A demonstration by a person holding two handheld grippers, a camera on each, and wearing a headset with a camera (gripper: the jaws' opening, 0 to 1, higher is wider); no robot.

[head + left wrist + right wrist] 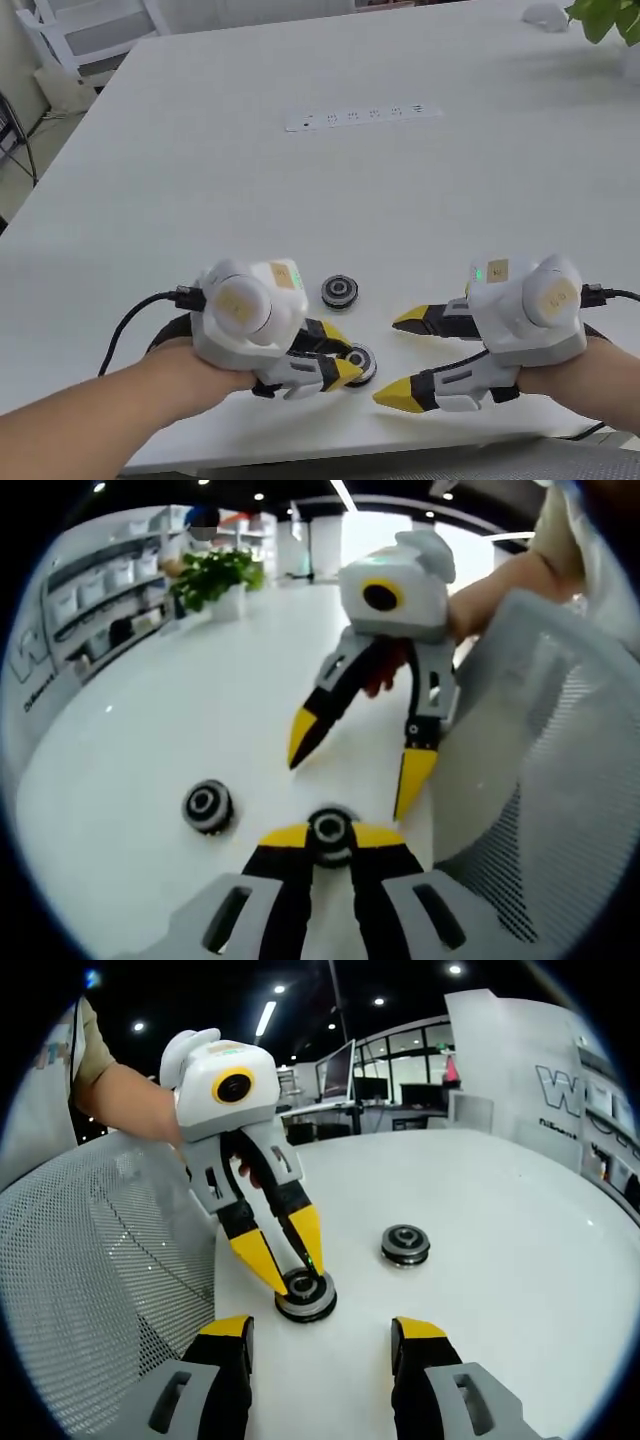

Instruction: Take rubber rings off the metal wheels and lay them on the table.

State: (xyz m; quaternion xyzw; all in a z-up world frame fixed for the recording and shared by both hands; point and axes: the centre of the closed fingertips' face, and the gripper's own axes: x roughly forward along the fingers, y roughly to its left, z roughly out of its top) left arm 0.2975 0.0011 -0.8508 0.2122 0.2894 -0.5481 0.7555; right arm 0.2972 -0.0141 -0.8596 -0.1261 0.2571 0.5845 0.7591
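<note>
Table (300, 200): white and wide, running away from the near edge where both grippers work.
Cable (125, 335): black, curving across the near left of the table to the back of the left gripper.
Left gripper (340, 352): held in the left hand (180, 375) at the near left, its jaws pointing right. In the left gripper view the two yellow tips are closed in on either side of the near wheel and grip it. In the right gripper view the same tips press down on that wheel's near rim and top.
Far wheel (340, 291): small, dark-rimmed with a metal middle, flat on the table. It lies just beyond the left gripper's jaws, apart from them and from the near wheel.
Near wheel (362, 362): same kind, flat on the table near the near edge, held at the left gripper's tips, between the two grippers.
Power strip (362, 115): a white socket row set into the table, far off, near the middle.
Right gripper (398, 358): at the near right, its jaws pointing left towards the near wheel. They stand wide apart and hold nothing, with the tips short of the wheel.
Plant (605, 18): green leaves at the far right corner.
</note>
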